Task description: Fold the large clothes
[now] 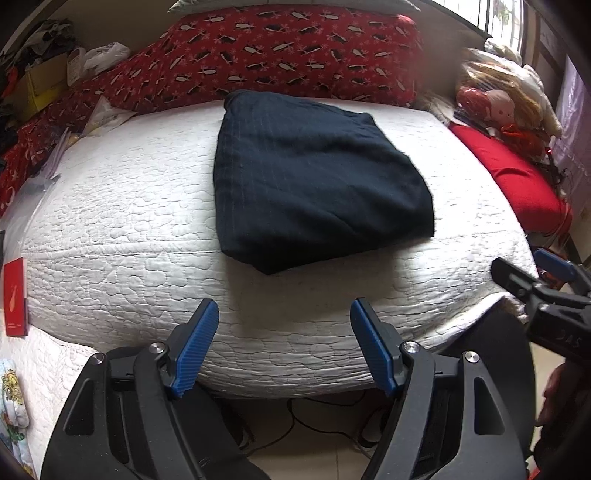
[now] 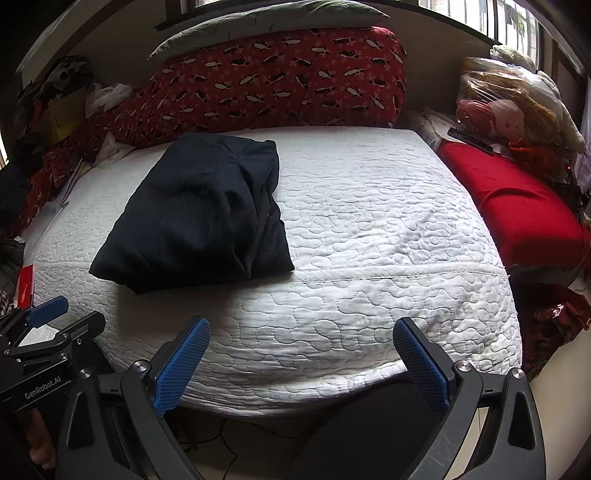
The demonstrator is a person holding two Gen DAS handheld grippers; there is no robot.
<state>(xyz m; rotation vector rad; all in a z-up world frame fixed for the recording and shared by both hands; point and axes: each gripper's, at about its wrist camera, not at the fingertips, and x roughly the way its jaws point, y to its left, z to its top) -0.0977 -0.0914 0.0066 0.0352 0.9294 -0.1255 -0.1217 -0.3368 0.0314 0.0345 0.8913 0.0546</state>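
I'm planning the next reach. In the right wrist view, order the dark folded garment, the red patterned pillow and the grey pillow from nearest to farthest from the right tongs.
1. Dark folded garment, left on the white mattress, nearest the right tongs.
2. Red patterned pillow, behind it.
3. Grey pillow, on top, farthest.

Soft daylight from rear windows (image 2: 476, 14); sharp centre, strong fisheye edge warp.

Left wrist view: from the bed's foot, facing the headboard end, near the white quilted bed (image 1: 110, 206).
Right wrist view: same facing, further right.
Shared: the bed and the folded dark navy garment (image 1: 314, 177), upper left in the right view.
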